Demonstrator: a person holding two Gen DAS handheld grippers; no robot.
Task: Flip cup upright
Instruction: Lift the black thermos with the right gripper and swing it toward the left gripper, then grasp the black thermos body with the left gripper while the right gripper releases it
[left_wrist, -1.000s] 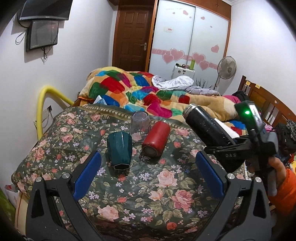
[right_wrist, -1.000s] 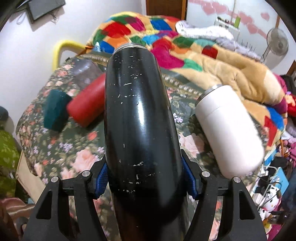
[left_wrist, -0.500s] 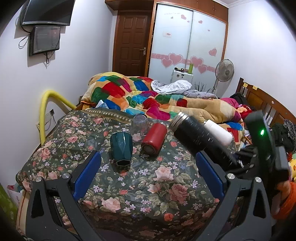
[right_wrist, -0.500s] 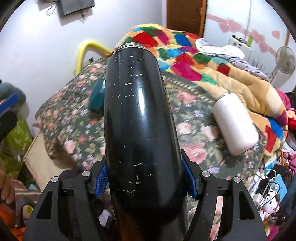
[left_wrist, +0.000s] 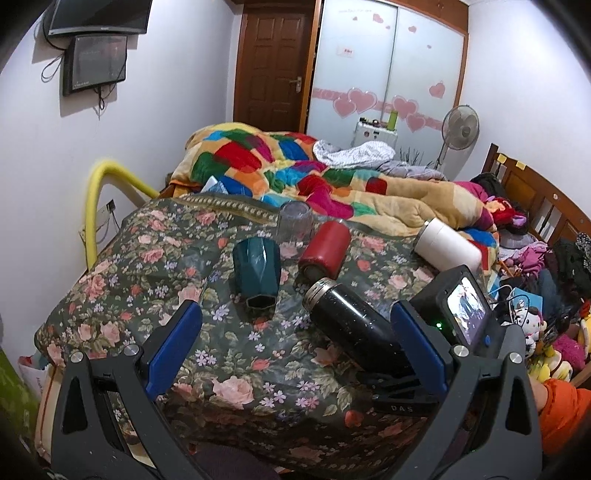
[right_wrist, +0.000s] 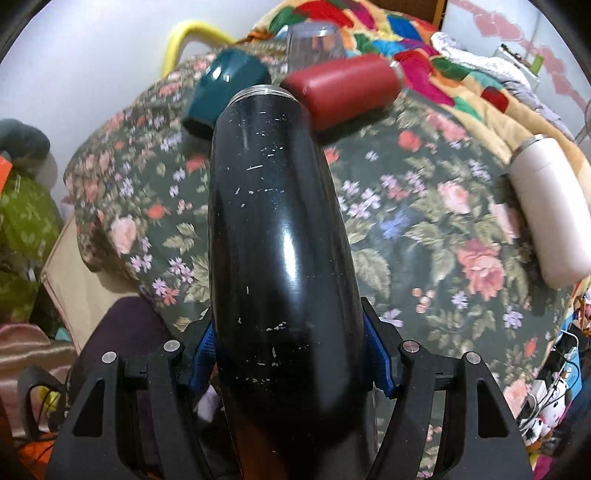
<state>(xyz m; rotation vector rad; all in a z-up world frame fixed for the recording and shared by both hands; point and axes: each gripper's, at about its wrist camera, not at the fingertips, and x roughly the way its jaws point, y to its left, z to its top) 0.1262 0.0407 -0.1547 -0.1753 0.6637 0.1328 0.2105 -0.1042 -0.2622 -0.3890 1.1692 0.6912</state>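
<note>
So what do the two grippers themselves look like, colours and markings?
Both the left gripper and right gripper have black plastic frames, silver screws and blue finger pads. The right one bears "DAS" lettering, a green light and a small screen.

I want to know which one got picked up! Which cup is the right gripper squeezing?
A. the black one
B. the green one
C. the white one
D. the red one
A: in the right wrist view the black cup sits clamped between the blue pads of the right gripper, while the red cup, white cup and green cup lie on the floral blanket.
</note>
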